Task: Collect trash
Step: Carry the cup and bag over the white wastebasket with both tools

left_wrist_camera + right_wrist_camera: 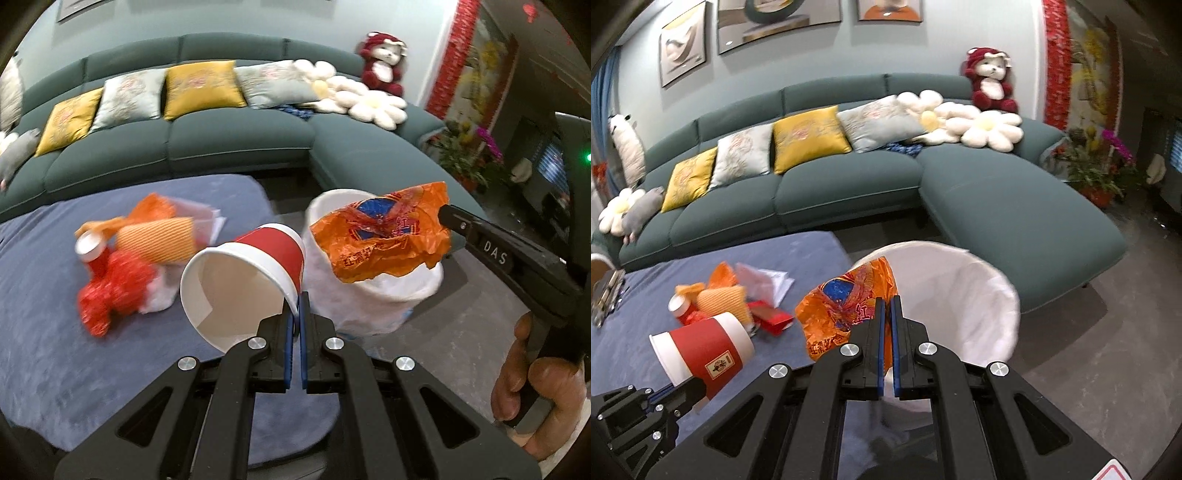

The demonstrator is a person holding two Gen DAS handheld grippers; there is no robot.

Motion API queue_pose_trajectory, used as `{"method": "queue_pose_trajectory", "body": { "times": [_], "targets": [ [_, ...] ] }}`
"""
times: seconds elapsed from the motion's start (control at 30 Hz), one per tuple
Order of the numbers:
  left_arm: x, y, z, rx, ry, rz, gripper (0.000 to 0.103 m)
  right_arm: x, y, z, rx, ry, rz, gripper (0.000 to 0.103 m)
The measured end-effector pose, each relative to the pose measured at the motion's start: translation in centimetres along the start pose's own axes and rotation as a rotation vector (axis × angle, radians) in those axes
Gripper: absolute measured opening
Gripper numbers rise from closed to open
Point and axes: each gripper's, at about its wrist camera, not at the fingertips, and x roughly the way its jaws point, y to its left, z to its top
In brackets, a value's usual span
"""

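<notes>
A: Over on the left, the left gripper (297, 308) has its jaws clamped on the rim of the red paper cup (243, 280), held above the blue rug (48, 325).

B: Cup's on its side, long axis running from the open mouth near us to the base pointing at the white-lined bin (964, 295).

A: Right gripper (886, 306) is pinched shut on the orange wrapper (842, 306), at the bin's near rim.

B: I'd carry both fully over the opening before letting go.

**Reds and oranges on blue**

The paper cup (255, 273) is red outside with white bands, white inside. The crumpled wrapper (384, 240) is orange with a blue emblem. The bin liner (964, 295) is white, the rug (74, 350) blue, the sofa (849, 192) teal.
</notes>
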Motion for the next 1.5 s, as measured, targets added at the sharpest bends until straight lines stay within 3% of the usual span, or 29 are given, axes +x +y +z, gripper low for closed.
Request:
{"method": "queue_pose_trajectory", "body": {
  "times": [0.5, 0.87, 1.23, 1.3, 1.43, 1.5],
  "targets": [
    [5.0, -9.7, 3.3, 0.132, 0.019, -0.121, 0.002, 0.0, -8.6, 1.3, 0.103, -0.026, -0.109, 0.004],
    [9.3, -11.1, 4.5, 0.147, 0.072, -0.142, 0.003, 2.4, -11.6, 1.7, 0.146, -0.009, -0.135, 0.004],
    [11.4, -11.4, 5.1, 0.132, 0.102, -0.144, 0.003, 4.3, -11.7, 2.0, 0.148, 0.006, -0.133, 0.004],
    [11.5, -11.4, 5.2, 0.124, 0.098, -0.134, 0.005, 4.3, -11.7, 2.0, 0.150, 0.008, -0.131, 0.004],
    [11.3, -11.2, 5.4, 0.102, 0.091, -0.115, 0.028, 4.9, -11.7, 2.3, 0.153, 0.009, -0.126, 0.004],
    [11.2, -10.9, 5.6, 0.093, 0.085, -0.110, 0.031, 4.9, -11.7, 2.3, 0.153, 0.010, -0.121, 0.004]
  ]
}}
